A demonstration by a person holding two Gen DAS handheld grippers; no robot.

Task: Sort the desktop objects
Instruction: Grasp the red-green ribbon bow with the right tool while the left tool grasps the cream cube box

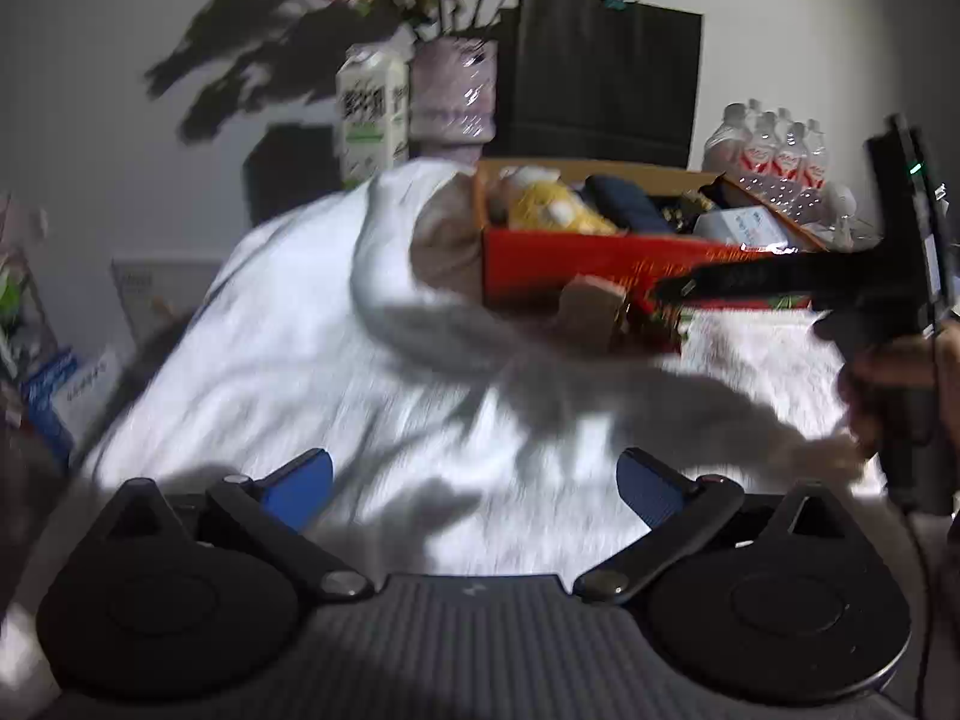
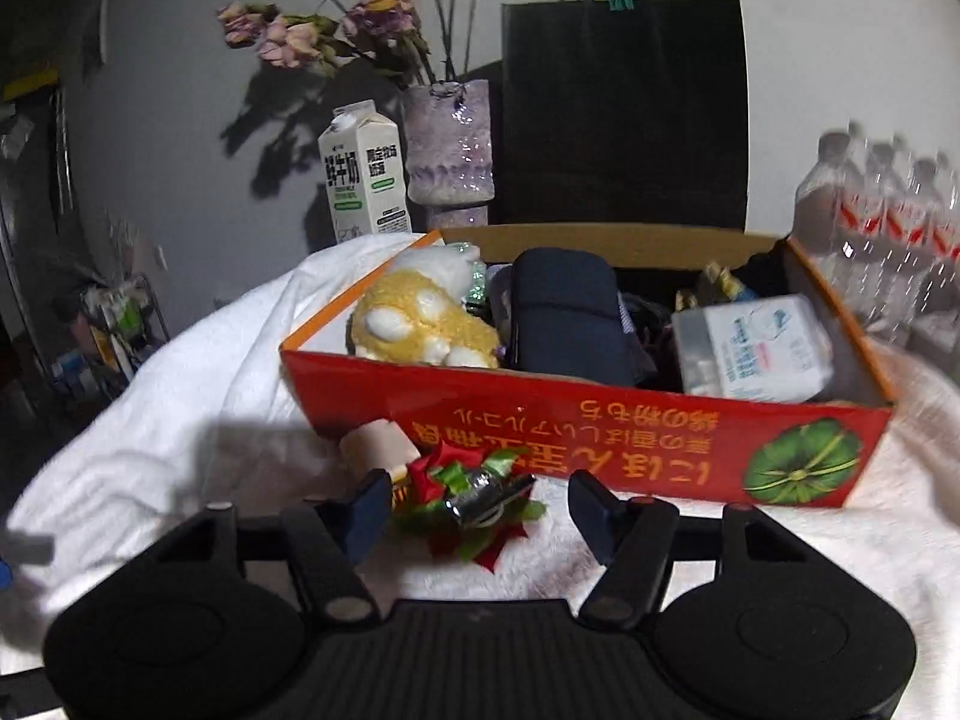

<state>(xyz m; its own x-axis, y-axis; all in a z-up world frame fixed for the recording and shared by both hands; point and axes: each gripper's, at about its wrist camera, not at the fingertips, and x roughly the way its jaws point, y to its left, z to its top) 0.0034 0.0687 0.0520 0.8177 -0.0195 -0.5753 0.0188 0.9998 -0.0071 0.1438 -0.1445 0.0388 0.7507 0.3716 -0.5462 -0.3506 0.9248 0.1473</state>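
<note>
Evidently light and crushable, the ribbon ornament [image 2: 465,501] lies on the white cloth [image 2: 180,372] just before the red box [image 2: 600,420], between the right gripper [image 2: 474,507]'s parted fingers, not yet pinched. Its red and green bows surround a shiny, probably slippery silver middle; squeezing across the bows seems safest. Left gripper [image 1: 474,489] hangs open, empty.
</note>
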